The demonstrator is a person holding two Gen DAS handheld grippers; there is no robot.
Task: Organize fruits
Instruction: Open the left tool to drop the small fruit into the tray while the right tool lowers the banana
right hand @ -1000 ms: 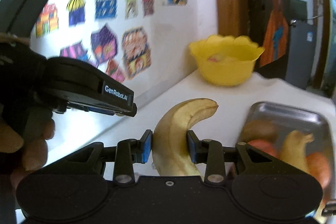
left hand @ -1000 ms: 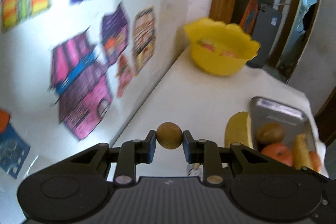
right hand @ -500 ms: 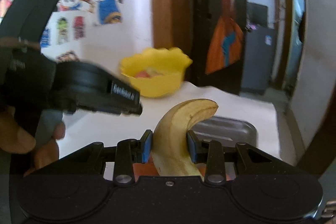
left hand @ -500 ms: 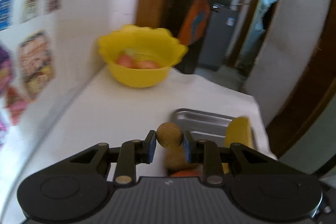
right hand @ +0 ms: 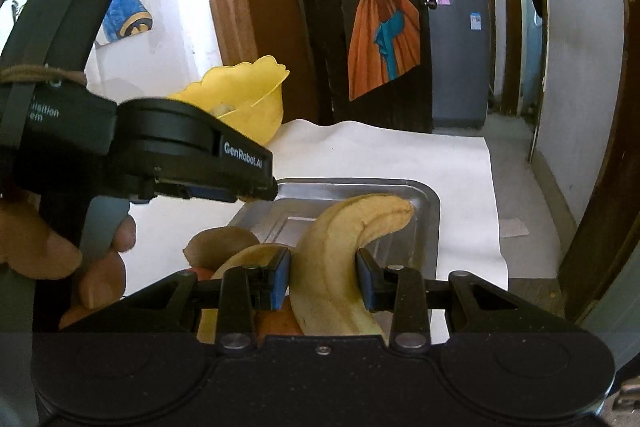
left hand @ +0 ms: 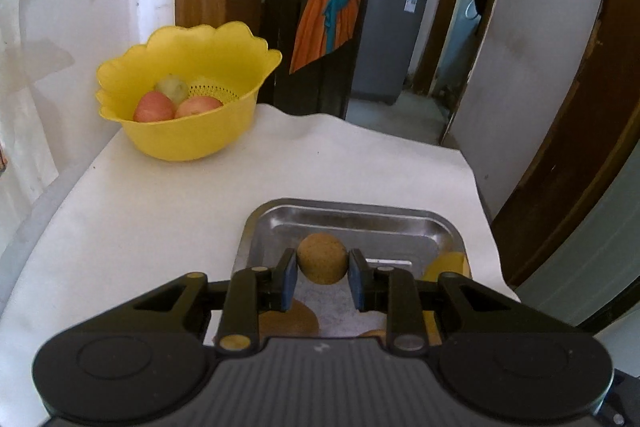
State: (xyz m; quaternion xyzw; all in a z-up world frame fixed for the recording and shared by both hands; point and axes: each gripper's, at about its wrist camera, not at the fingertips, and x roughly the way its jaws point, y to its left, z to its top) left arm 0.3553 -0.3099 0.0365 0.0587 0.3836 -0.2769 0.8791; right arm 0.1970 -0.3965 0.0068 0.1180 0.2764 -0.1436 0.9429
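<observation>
My left gripper (left hand: 322, 277) is shut on a small round brown fruit (left hand: 322, 258), held above the near end of a steel tray (left hand: 352, 217). The right gripper (right hand: 324, 277) is shut on a yellow banana (right hand: 344, 255) whose tip curves over the same tray (right hand: 428, 199). Below it lie another banana (right hand: 240, 257), a brown fruit (right hand: 222, 241) and an orange fruit, partly hidden. A yellow scalloped bowl (left hand: 188, 131) at the back left holds two red apples (left hand: 154, 107) and a pale green fruit (left hand: 172, 87).
The left gripper's body (right hand: 160, 155) and the hand (right hand: 44, 251) on it fill the left of the right wrist view. A white sheet (left hand: 168, 203) covers the table, with a wall of drawings on the left, a drop on the right and a doorway beyond.
Both grippers have swung right, away from the wall of drawings, and now hang over the steel tray. Each keeps its fruit. The bowl's contents have come into clear view.
</observation>
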